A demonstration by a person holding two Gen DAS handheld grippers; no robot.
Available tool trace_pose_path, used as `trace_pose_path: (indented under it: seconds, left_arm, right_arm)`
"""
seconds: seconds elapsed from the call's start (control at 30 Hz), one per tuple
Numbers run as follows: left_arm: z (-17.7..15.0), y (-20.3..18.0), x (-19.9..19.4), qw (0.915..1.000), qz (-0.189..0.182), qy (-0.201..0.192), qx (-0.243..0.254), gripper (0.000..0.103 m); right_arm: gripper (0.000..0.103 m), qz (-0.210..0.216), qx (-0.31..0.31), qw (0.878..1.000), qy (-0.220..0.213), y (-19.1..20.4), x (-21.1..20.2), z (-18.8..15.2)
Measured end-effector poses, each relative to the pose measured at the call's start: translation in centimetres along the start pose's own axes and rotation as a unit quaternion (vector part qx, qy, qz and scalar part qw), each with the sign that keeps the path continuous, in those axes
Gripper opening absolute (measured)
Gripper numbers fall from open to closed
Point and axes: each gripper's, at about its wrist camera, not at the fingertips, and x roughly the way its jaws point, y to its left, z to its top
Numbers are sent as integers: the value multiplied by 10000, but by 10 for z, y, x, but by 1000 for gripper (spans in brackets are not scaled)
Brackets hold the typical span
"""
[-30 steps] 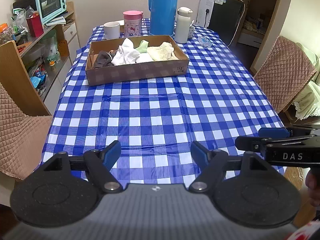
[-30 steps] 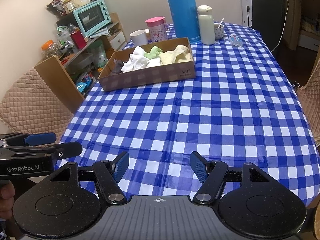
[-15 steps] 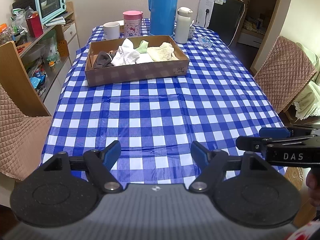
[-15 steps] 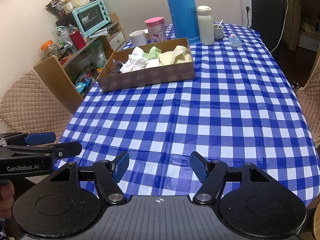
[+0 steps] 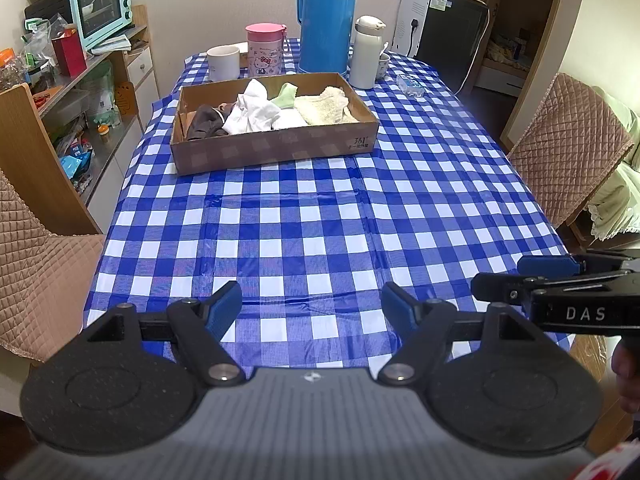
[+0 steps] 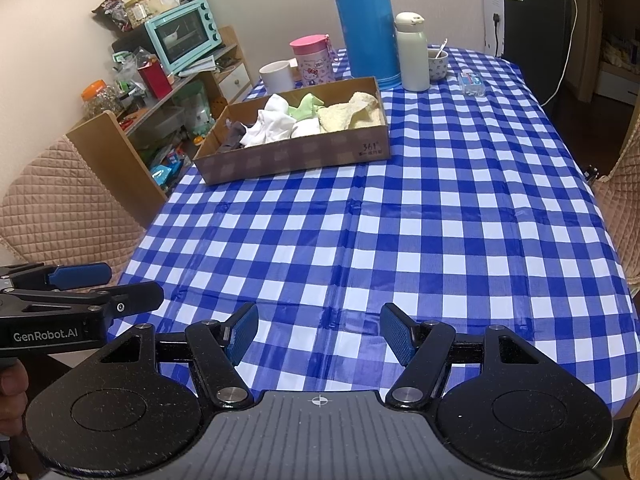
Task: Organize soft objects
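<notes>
Blue-padded jaws wait empty at the near edge of the checked desk, the soft things boxed far off.

Both tools sit side by side at the near rim: the left gripper (image 5: 311, 308) and the right gripper (image 6: 319, 330) each have their jaws standing apart with only blue-and-white checked tablecloth (image 5: 320, 236) between them, probably a ready pose. Ahead, the cloth lies bare, so there is wide free room for a straight reach. Well beyond it sits the shallow brown cardboard box (image 5: 276, 148), holding a dark brown cloth (image 5: 204, 124), crumpled white cloths (image 5: 252, 114), a pale green piece (image 5: 286, 94) and a cream towel (image 5: 326, 106), likely gathered there for sorting. Just behind the box crowd a white mug (image 5: 223, 63), a pink cup (image 5: 265, 54), a tall blue thermos (image 5: 327, 16) and a white flask (image 5: 367, 52); quilted chairs (image 5: 568, 148) flank the desk's side edges.
</notes>
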Motion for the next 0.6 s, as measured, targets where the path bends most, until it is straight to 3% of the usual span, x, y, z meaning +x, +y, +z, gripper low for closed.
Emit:
trace_pose_path:
  seconds: [0.6]
  left_arm:
    - [0,0,1,10000,1,2,5,75]
  right_arm:
    - [67,-6,1,10000,1,2,-1,0]
